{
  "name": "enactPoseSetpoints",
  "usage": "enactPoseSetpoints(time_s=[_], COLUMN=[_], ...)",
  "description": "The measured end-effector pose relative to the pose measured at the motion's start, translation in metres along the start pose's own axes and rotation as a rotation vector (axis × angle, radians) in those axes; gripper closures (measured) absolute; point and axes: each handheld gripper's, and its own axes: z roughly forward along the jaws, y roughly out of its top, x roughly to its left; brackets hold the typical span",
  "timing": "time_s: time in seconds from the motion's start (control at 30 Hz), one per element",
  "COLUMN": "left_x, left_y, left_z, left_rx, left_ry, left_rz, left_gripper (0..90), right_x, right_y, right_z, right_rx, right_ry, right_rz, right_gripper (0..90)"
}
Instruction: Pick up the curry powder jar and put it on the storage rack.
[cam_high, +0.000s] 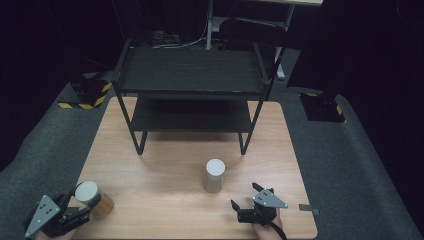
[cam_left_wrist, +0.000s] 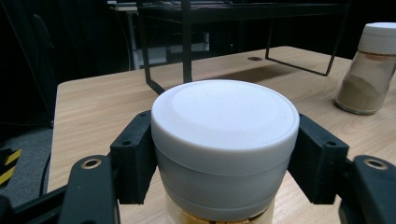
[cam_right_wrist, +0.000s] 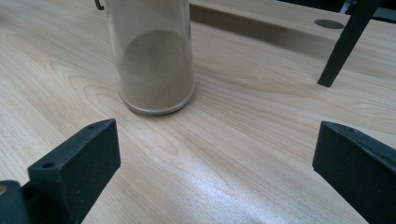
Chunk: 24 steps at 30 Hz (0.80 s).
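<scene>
A jar with a white lid (cam_high: 89, 192) and amber contents stands near the table's front left corner. My left gripper (cam_high: 80, 204) is shut on it, and in the left gripper view the black pads (cam_left_wrist: 135, 154) press on both sides of the lid (cam_left_wrist: 224, 116). A second jar (cam_high: 214, 176), white-lidded and holding grey-brown powder, stands upright at mid table; it also appears as the jar (cam_left_wrist: 371, 70) at the far right. My right gripper (cam_high: 245, 196) rests open at the front right, its jaws wide apart (cam_right_wrist: 215, 158), with that powder jar (cam_right_wrist: 154, 60) a short way ahead of them.
A black two-tier rack (cam_high: 192, 75) stands on the far half of the wooden table (cam_high: 165, 210); one of its legs (cam_right_wrist: 345, 46) is ahead of the right gripper. A small grey piece (cam_high: 308, 209) lies at the table's right edge. Yellow-black striped blocks (cam_high: 90, 92) sit beyond the left corner.
</scene>
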Motion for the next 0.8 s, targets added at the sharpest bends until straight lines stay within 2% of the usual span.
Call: enactPoseSetpoints(time_s=[0.57,0.63,0.8], left_x=[-0.0014,-0.0008,-0.0006], left_y=[-0.0015,-0.0031,-0.0031], left_z=[0.0001,0.0001,0.0002], left_rx=[-0.009,-0.016,-0.017], left_ry=[0.009,0.007,0.006], left_rz=[-0.015,-0.030,-0.033], left_gripper=[33.6,33.6,33.7], right_x=[0.0010,0.0015,0.0018], right_y=[0.0007,0.0016,0.0030], right_z=[0.0003,0.0004,-0.0001], right_rx=[0.004,0.010,0.022], right_ry=[-0.005,-0.009,-0.022], right_rz=[0.000,-0.004,-0.003], right_gripper=[0.4,0.3,0.4])
